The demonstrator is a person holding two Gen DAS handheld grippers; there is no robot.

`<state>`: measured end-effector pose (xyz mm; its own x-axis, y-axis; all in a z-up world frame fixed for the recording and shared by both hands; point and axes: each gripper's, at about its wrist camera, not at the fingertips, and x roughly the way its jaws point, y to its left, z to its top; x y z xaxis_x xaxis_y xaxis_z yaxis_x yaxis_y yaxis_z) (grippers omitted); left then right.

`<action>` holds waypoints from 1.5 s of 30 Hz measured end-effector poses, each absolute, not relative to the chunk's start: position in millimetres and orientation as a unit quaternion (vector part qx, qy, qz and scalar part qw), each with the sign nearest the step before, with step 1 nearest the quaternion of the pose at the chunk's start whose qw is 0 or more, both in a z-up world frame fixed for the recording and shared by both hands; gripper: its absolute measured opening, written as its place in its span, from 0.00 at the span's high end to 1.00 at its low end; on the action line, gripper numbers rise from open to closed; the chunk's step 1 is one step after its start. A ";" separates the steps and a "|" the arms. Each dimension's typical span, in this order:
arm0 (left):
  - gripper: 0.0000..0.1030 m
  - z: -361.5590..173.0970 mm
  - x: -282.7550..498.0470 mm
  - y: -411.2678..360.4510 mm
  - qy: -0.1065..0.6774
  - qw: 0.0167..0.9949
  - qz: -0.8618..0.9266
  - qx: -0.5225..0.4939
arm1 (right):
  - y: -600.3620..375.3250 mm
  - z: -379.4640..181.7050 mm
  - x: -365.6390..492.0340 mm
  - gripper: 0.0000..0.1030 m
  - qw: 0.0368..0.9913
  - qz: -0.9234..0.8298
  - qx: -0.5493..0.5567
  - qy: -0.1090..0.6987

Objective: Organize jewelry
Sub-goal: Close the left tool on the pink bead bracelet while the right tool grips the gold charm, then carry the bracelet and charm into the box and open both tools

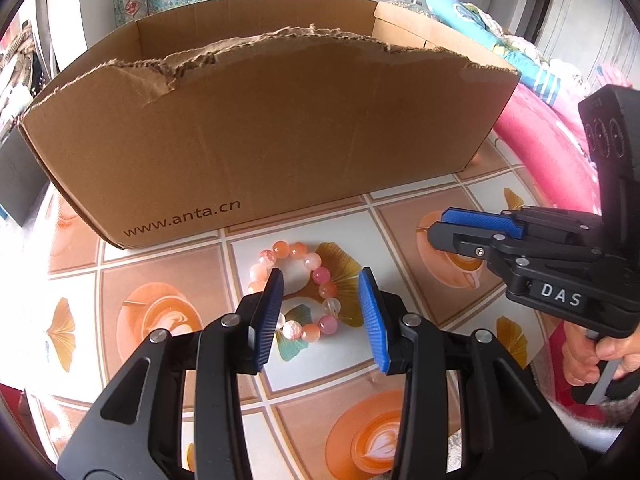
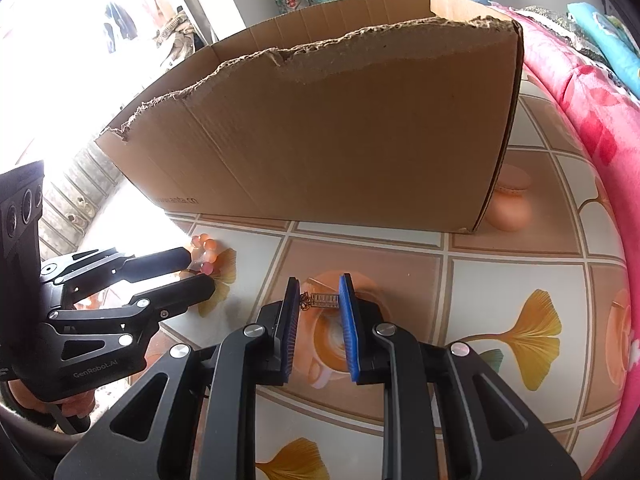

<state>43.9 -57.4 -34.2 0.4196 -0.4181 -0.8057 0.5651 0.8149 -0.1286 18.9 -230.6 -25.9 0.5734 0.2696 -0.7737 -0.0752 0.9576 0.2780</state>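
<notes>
The right gripper (image 2: 319,300) pinches a small silver metal jewelry piece (image 2: 322,301), its long axis crosswise between the pads. The left gripper (image 1: 321,294) hovers half-spread over a pink-and-orange beaded bracelet (image 1: 298,292) lying flat on the coffee-and-leaf patterned tablecloth (image 1: 160,320). Beyond stands a torn brown cardboard box (image 1: 280,140) printed "www.anta.cn".

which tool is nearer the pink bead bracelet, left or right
Left. The left tool sits right over the bead bracelet, its fingers straddling part of the ring. The right tool is off to the side on the tablecloth, around a small metal clasp piece.
</notes>
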 end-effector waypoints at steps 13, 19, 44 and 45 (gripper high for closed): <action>0.70 -34.5 37.3 -50.6 0.444 0.839 -0.297 0.105 | -231.0 -27.5 20.0 0.80 0.881 0.096 0.111 0.449; 0.86 -33.7 34.5 -64.7 0.437 0.840 -0.282 0.153 | -230.6 -28.2 18.5 0.80 0.882 0.096 0.113 0.448; 0.92 -28.8 39.8 -57.5 0.449 0.838 -0.276 0.140 | -232.2 -25.1 17.5 0.80 0.881 0.096 0.114 0.448; 0.92 -29.1 39.7 -58.4 0.449 0.838 -0.277 0.140 | -232.1 -25.1 17.5 0.80 0.881 0.096 0.115 0.448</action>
